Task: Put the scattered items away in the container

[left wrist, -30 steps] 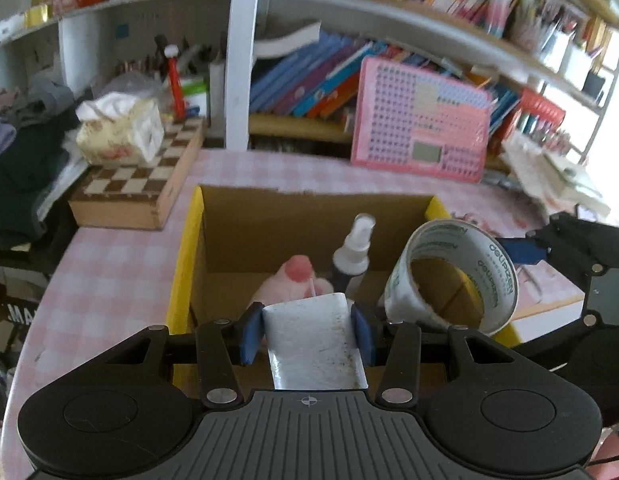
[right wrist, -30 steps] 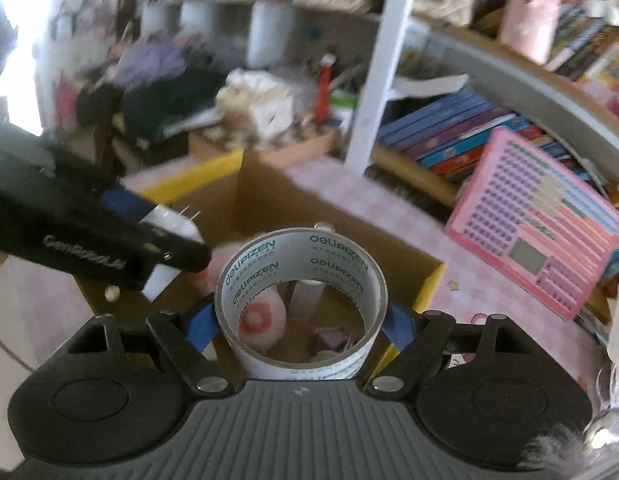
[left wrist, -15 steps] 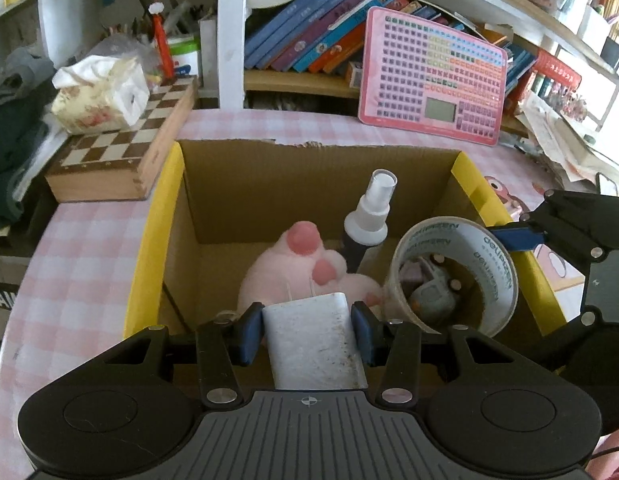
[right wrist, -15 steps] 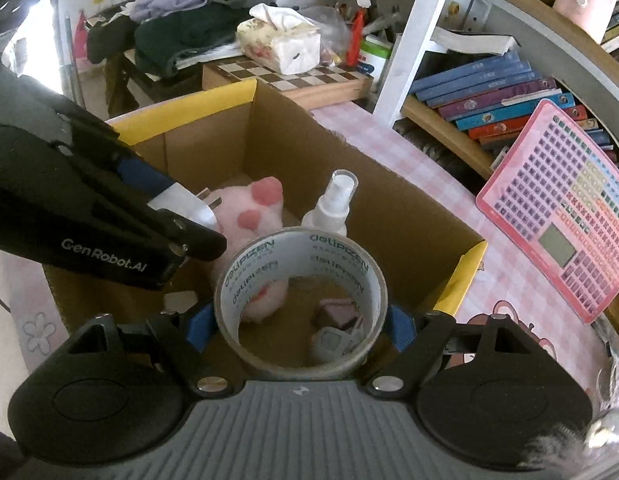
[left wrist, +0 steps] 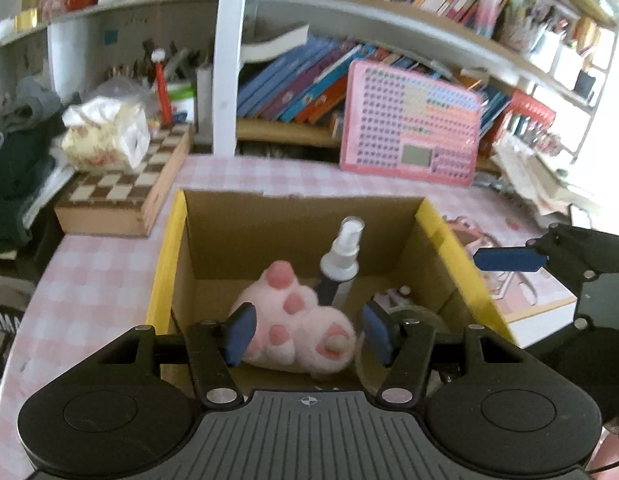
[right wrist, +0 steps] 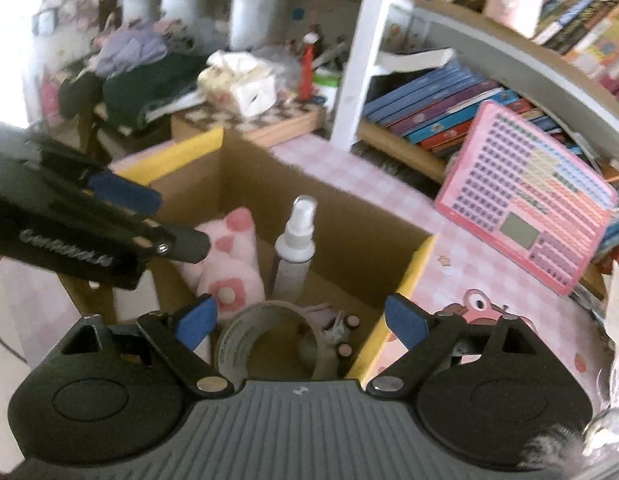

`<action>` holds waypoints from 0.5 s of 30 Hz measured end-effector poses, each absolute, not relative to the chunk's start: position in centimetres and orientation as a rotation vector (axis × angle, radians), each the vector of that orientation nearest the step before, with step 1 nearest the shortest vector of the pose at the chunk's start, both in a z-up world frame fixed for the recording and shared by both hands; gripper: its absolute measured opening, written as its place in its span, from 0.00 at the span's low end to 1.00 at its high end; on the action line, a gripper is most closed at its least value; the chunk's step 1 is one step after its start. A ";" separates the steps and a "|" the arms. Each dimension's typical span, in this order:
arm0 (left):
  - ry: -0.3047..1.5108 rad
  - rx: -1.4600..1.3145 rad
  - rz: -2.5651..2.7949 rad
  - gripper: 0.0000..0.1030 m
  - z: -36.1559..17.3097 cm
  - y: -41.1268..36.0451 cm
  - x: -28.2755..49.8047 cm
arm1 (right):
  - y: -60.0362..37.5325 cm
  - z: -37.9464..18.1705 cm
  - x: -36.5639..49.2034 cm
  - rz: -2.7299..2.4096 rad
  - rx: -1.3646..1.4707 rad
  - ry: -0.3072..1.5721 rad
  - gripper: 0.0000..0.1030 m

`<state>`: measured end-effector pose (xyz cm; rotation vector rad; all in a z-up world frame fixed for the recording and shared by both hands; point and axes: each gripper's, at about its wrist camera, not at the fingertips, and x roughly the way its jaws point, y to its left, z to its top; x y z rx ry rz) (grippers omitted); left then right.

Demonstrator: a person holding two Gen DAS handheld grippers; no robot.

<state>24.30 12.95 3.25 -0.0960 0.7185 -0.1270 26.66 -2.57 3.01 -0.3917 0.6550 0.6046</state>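
Both grippers (left wrist: 307,334) (right wrist: 299,320) tilted over box (left wrist: 167,264) (jaws opening)

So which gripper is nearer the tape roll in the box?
Right. The right gripper hangs just above the tape roll, jaws opening, nothing between them. The left gripper is over the pink plush toy beside it.

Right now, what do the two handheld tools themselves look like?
Both match: the left tool and right tool have matte black linkage arms with silver pivot screws, flat blue pads on the fingers, and a grey ribbed body flanked by two round black housings. Seen from the side, the left one carries white "GenRobot.AI" lettering.
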 end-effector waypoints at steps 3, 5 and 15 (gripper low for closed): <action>0.663 -0.115 -0.136 0.66 4.4 13.0 22.6 | -3.0 4.1 25.4 0.573 -0.356 0.628 0.89; 0.638 -0.124 -0.139 0.67 5.0 13.0 21.3 | -3.3 4.9 24.3 0.559 -0.333 0.609 0.89; 0.644 -0.108 -0.127 0.68 5.2 13.8 14.9 | -4.3 5.4 18.3 0.506 -0.265 0.596 0.89</action>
